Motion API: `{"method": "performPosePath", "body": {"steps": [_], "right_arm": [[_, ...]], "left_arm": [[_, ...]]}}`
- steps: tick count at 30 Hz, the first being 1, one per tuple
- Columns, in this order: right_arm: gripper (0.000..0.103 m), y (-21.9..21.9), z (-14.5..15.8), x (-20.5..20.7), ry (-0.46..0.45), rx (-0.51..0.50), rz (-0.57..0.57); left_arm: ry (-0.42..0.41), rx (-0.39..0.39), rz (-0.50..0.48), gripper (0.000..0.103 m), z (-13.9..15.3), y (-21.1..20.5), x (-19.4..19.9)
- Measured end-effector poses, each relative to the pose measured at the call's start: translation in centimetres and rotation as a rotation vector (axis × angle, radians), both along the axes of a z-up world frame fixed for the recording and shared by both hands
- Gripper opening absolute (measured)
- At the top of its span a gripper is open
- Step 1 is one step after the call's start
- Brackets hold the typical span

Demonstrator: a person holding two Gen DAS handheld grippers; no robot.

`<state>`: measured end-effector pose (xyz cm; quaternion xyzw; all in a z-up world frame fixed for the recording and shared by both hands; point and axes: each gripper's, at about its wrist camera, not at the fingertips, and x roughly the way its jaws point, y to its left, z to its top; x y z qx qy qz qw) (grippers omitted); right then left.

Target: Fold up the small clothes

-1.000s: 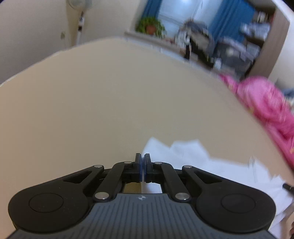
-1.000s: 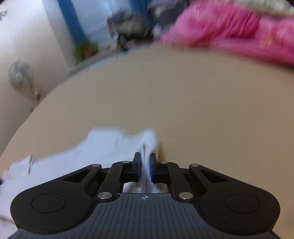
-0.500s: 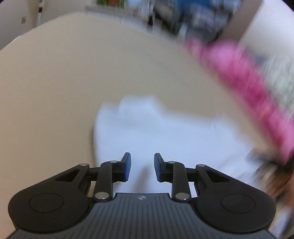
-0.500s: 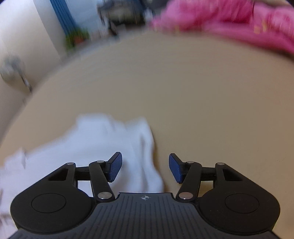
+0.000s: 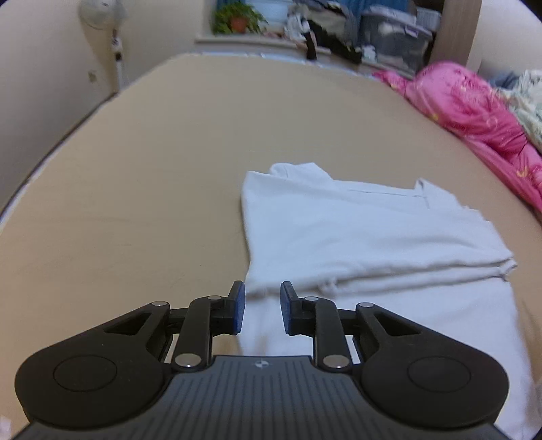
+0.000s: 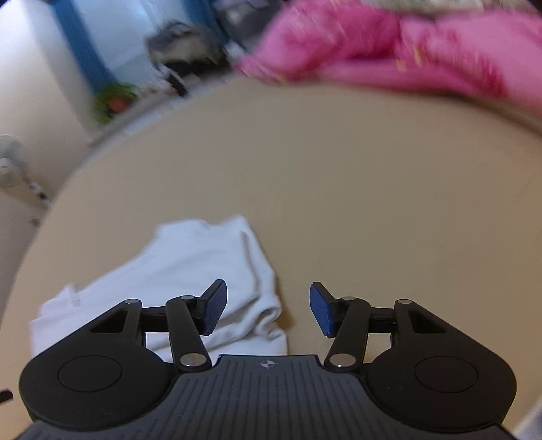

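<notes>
Left gripper (image 5: 259, 309): blue-padded fingers parted by a moderate gap, holding nothing; the near left edge of the white garment (image 5: 366, 237) shows between and beyond the fingertips, though contact cannot be judged. White garment: folded over on itself, lying flat on the beige surface (image 5: 135, 176), its doubled upper layer extending to the right of the left gripper, its lower layer running under the gripper body. Right gripper (image 6: 267, 306): fingers spread wide, holding nothing; the garment's rounded folded corner (image 6: 264, 311) lies just beyond the left finger (image 6: 215, 306) and in the left part of the gap, while the right finger (image 6: 320, 309) stands over bare surface. Pink bedding (image 5: 481, 115): bunched along the far right edge of the surface, well apart from the garment. Background, left wrist view: standing fan (image 5: 101, 13), potted plant (image 5: 237, 18), storage bins (image 5: 389, 37).
</notes>
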<state>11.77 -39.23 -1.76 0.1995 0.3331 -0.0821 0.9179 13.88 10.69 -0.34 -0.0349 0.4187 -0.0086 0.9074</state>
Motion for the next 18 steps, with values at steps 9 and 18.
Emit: {"method": "performPosePath", "body": {"steps": [9, 18], "right_arm": [[0.056, -1.7, -0.1, -13.0, 0.030, 0.050, 0.077], [0.056, -3.3, -4.7, -18.4, 0.261, 0.139, 0.112]], "left_arm": [[0.168, -0.050, 0.016, 0.025, -1.9, 0.0, -13.3], [0.378, -0.089, 0.035, 0.025, -5.9, 2.0, -18.3]]}}
